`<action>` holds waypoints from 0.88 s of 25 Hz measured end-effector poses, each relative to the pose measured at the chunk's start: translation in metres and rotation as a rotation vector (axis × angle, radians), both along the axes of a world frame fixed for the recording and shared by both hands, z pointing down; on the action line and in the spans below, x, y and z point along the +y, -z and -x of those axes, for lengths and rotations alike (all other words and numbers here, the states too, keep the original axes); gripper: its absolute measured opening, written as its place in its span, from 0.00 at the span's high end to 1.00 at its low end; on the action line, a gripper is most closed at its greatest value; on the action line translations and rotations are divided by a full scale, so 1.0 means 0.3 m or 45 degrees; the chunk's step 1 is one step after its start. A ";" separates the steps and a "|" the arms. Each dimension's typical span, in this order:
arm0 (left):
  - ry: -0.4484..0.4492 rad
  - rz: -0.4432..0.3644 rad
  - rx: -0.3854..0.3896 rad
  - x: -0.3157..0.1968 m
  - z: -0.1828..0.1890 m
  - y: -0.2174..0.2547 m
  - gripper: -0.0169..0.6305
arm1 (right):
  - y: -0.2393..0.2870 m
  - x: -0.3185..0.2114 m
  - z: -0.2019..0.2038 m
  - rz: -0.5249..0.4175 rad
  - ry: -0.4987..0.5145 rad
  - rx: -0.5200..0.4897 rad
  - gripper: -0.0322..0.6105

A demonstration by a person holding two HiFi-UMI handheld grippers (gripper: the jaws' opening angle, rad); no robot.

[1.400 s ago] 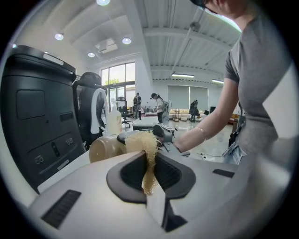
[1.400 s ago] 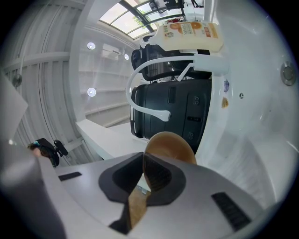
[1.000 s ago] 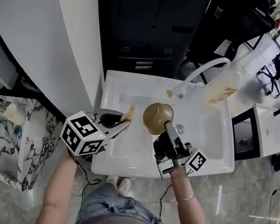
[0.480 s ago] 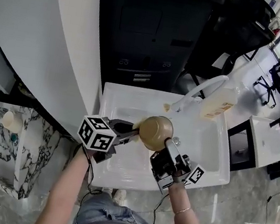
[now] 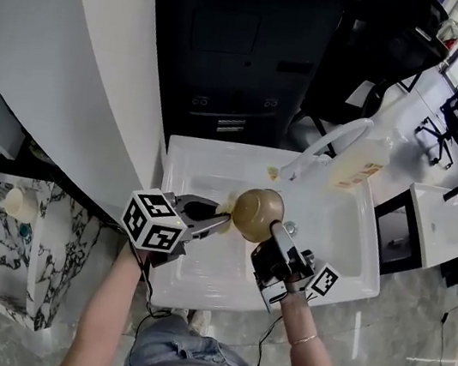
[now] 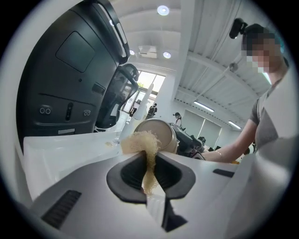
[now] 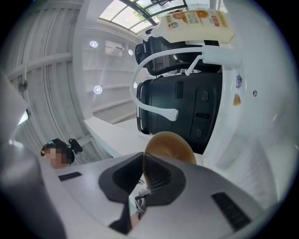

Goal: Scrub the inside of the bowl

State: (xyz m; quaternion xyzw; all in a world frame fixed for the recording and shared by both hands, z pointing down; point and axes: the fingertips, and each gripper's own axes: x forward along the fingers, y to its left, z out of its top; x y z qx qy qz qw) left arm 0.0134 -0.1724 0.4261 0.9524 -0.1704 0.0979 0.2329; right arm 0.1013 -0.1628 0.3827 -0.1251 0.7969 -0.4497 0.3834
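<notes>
The bowl (image 5: 257, 213) hangs tilted over the white sink (image 5: 215, 160), its rim pinched by the right gripper (image 5: 277, 228). The left gripper (image 5: 224, 225) clamps a scrub pad (image 5: 226, 207) at the bowl's edge. Scrubbing seems about to begin: next, the pad must press inside and rub around.

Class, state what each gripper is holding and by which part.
The left gripper pinches a pale fibrous scrubber by its lower end; its fluffy top sticks out. The right gripper clamps the brown bowl by its rim.
</notes>
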 end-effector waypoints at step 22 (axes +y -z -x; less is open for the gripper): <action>0.005 -0.087 -0.416 0.138 -0.048 -0.030 0.91 | -0.052 0.012 0.053 -0.037 -0.014 0.308 0.92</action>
